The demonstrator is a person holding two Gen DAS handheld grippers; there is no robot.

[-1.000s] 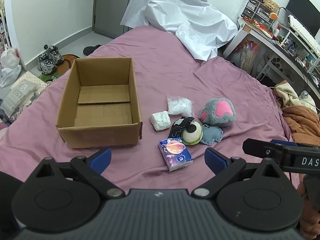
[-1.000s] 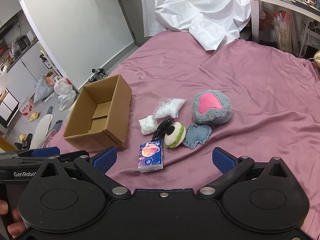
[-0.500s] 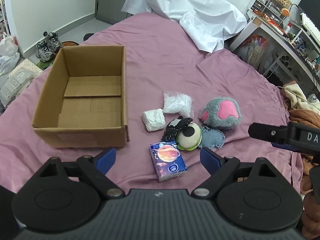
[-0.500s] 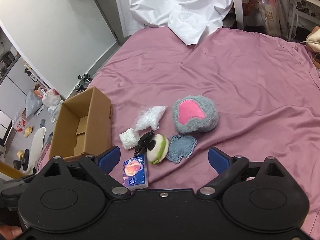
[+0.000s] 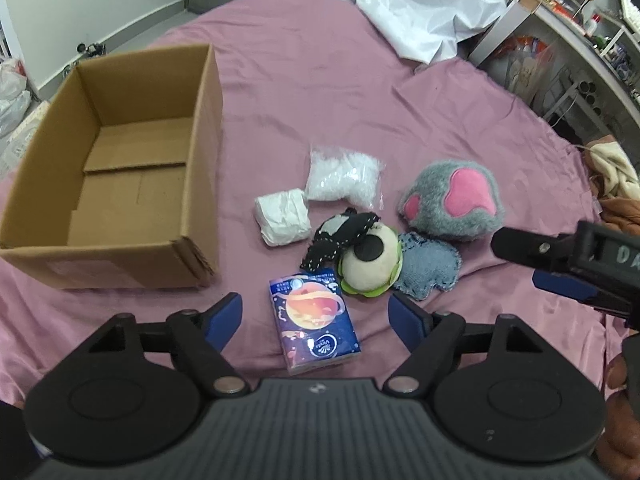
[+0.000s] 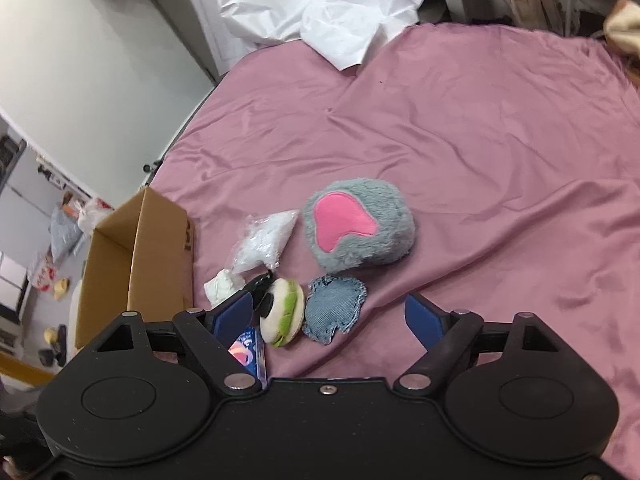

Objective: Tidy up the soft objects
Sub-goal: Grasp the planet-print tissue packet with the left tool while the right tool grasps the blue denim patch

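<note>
Soft objects lie in a cluster on the pink bed sheet: a blue tissue pack, a round cream-and-green plush, a black patterned cloth, a denim patch, a grey-and-pink plush paw, a white wad and a clear bag of white filling. An open cardboard box stands left of them. My left gripper is open, just above the tissue pack. My right gripper is open, above the round plush and denim patch.
A crumpled white sheet lies at the far end of the bed. A desk with shelves stands at the right. Shoes and bags lie on the floor left of the bed. The right gripper's body reaches in from the right.
Both grippers have moved forward and down towards the cluster; the objects look larger. The right gripper swung right, so the box slid to its left edge. Both stay open.
</note>
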